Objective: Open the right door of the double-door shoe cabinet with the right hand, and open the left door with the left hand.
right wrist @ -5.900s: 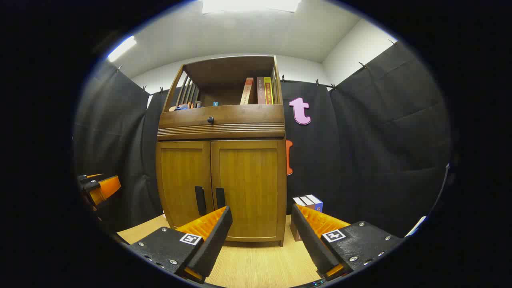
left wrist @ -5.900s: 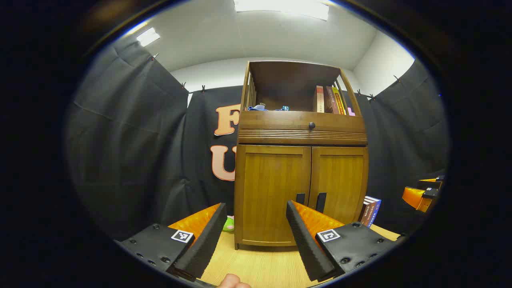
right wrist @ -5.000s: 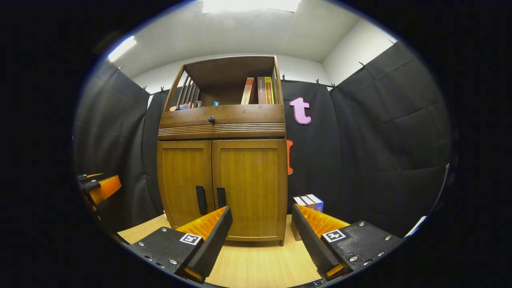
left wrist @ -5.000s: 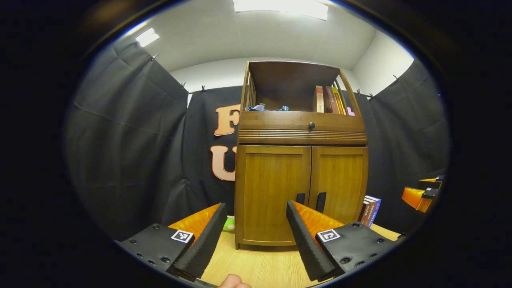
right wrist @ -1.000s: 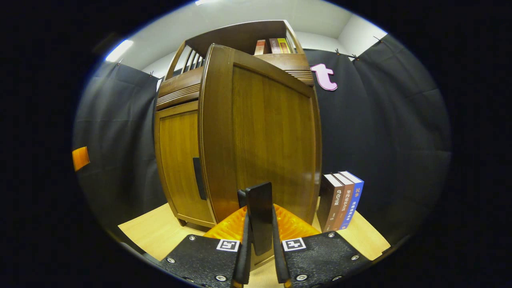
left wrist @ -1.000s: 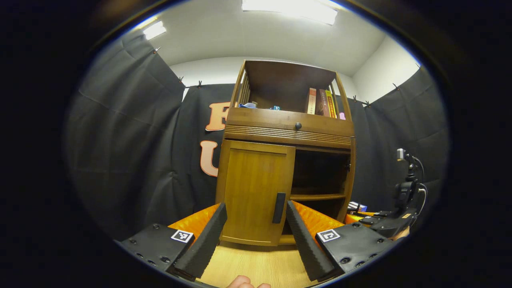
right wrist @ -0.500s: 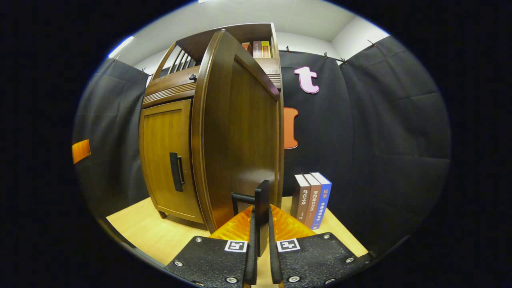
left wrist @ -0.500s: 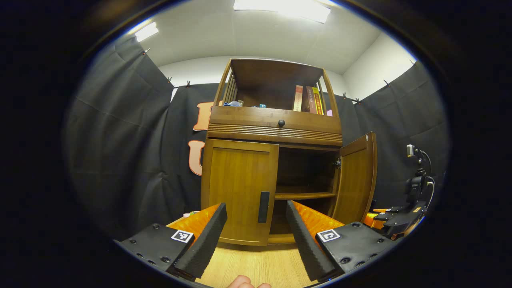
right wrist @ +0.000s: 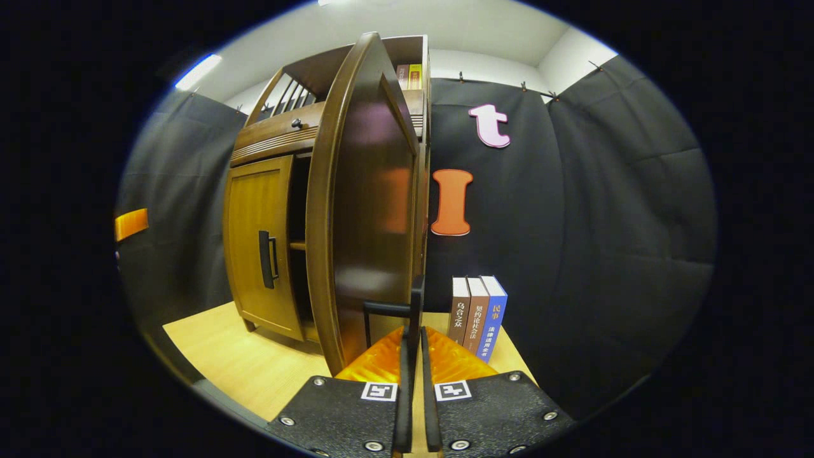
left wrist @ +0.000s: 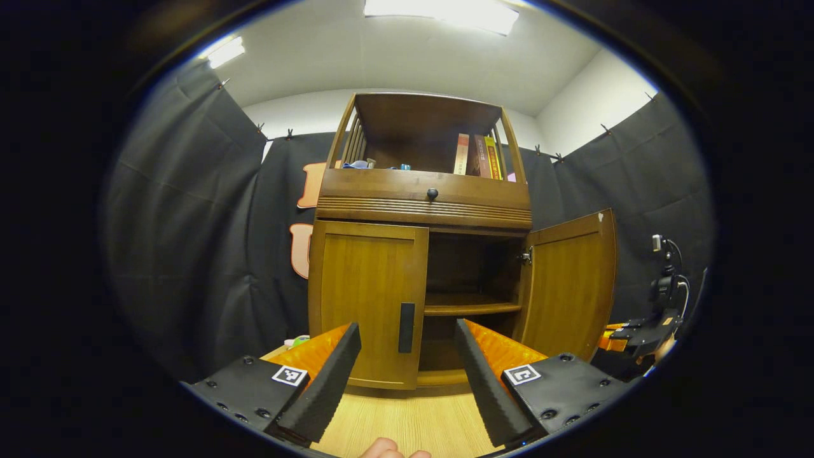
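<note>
Shoe cabinet (left wrist: 423, 210), centre of the left gripper view: right door (left wrist: 569, 286) swung out wide, left door (left wrist: 367, 299) closed.

Right gripper (right wrist: 413, 356), bottom centre of the right gripper view, fingers clamped narrow on the right door's handle (right wrist: 416, 305); door edge-on, filling the middle of the frame. Left gripper (left wrist: 404, 375), bottom centre of the left gripper view, fingers spread wide, holding nothing, the left door's handle (left wrist: 406, 327) seen between them farther off. Interior shelf (left wrist: 470, 308) exposed behind the open door. Three books (right wrist: 477, 315) upright on the wooden floor (right wrist: 235, 362), lower centre-right, just beside the open door. More books (left wrist: 475, 154) in the top compartment. A person's fingertip (left wrist: 388, 449) at bottom edge.
</note>
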### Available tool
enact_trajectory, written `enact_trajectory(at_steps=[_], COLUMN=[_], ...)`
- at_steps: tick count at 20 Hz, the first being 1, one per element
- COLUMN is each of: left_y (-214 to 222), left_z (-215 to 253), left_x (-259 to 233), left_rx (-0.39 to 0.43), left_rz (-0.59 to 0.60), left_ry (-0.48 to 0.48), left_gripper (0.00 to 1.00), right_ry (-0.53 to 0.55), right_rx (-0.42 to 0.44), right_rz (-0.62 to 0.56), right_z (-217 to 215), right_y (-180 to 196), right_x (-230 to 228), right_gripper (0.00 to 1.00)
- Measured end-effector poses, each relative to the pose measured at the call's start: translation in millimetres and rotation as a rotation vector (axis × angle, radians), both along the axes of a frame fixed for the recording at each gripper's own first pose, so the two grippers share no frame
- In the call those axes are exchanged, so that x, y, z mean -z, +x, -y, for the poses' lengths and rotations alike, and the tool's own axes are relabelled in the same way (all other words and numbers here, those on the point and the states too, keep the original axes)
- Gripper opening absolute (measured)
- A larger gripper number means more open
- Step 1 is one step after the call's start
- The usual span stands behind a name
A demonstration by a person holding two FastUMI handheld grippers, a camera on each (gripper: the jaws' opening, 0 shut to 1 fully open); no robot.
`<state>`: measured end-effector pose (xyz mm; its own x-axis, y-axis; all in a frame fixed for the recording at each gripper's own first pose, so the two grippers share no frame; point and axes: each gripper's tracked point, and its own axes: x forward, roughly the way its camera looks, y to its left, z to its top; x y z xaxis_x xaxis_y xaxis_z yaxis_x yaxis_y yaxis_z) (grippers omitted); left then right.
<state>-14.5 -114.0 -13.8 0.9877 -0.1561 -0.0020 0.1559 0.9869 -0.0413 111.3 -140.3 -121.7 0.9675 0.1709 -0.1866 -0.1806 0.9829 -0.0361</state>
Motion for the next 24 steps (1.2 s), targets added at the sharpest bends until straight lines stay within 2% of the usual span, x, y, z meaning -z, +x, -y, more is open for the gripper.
enact_trajectory(at_steps=[3, 4, 5, 6, 7, 8, 9, 10, 11, 12, 15, 16, 17, 18, 19, 20, 21, 24], left_y=[-3.8, -5.4, -6.4, -7.0, -7.8, -8.1, -8.7, -9.5, -10.5, -10.3, -9.8, -9.1, -7.9, -5.9, -5.0, -2.7, -0.4, 5.2], left_z=[-1.6, -1.5, -1.7, -2.9, -4.1, -4.6, -5.4, -7.8, -10.0, -11.4, -20.7, -24.2, -26.2, -27.0, -27.7, -28.2, -27.9, -28.2], left_x=[-0.8, -1.3, -0.8, -1.4, -1.5, -2.0, -1.6, -1.8, -1.7, -1.2, 0.0, 0.7, 2.0, 2.7, 3.7, 4.1, 4.8, 5.6], left_rx=[-0.007, -0.007, -0.010, -0.014, -0.015, -0.017, -0.020, -0.026, -0.032, -0.036, -0.052, -0.060, -0.065, -0.067, -0.068, -0.067, -0.063, -0.059], left_rz=[0.003, 0.004, 0.005, 0.006, 0.007, 0.008, 0.007, 0.008, 0.008, 0.007, 0.005, 0.003, 0.001, -0.003, -0.006, -0.008, -0.010, -0.010], left_ry=[0.003, 0.001, -0.001, -0.001, -0.002, -0.002, 0.001, 0.003, 0.005, 0.007, 0.014, 0.017, 0.015, 0.012, 0.009, 0.007, 0.007, 0.011], left_gripper=[0.95, 0.94, 0.95, 0.96, 0.96, 0.97, 0.97, 0.95, 0.96, 0.99, 0.95, 0.95, 0.97, 0.97, 0.97, 0.97, 0.95, 0.95], right_ry=[0.037, 0.067, 0.099, 0.126, 0.136, 0.130, 0.126, 0.118, 0.112, 0.114, 0.138, 0.131, 0.130, 0.127, 0.123, 0.123, 0.128, 0.146], right_rx=[-0.045, -0.045, -0.043, -0.042, -0.042, -0.036, -0.030, -0.025, -0.025, -0.028, -0.010, -0.004, 0.002, 0.008, 0.014, 0.022, 0.034, 0.103], right_rz=[0.003, 0.003, 0.001, 0.001, 0.001, -0.005, -0.018, -0.025, -0.029, -0.026, -0.018, -0.016, -0.016, -0.022, -0.029, -0.028, -0.021, 0.003], right_z=[17.0, 21.9, 25.6, 27.1, 26.3, 27.2, 25.7, 23.7, 21.6, 19.0, 26.1, 28.9, 31.1, 32.9, 35.1, 37.3, 38.6, 41.1], right_y=[4.1, 5.5, 6.5, 4.7, 4.9, 6.1, 4.7, 3.7, 3.0, 2.7, 0.4, -1.3, -4.0, -10.1, -16.1, -22.7, -30.3, -58.3], right_x=[-0.6, 0.7, 1.1, -1.0, -0.8, -0.6, 1.7, 2.5, 2.4, 1.2, 0.9, 0.6, 1.6, 3.5, 4.7, 3.1, -0.3, -15.0], right_gripper=[0.08, 0.17, 0.08, 0.17, 0.07, 0.08, 0.10, 0.23, 0.11, 0.10, 0.10, 0.14, 0.28, 0.21, 0.22, 0.14, 0.25, 0.25])
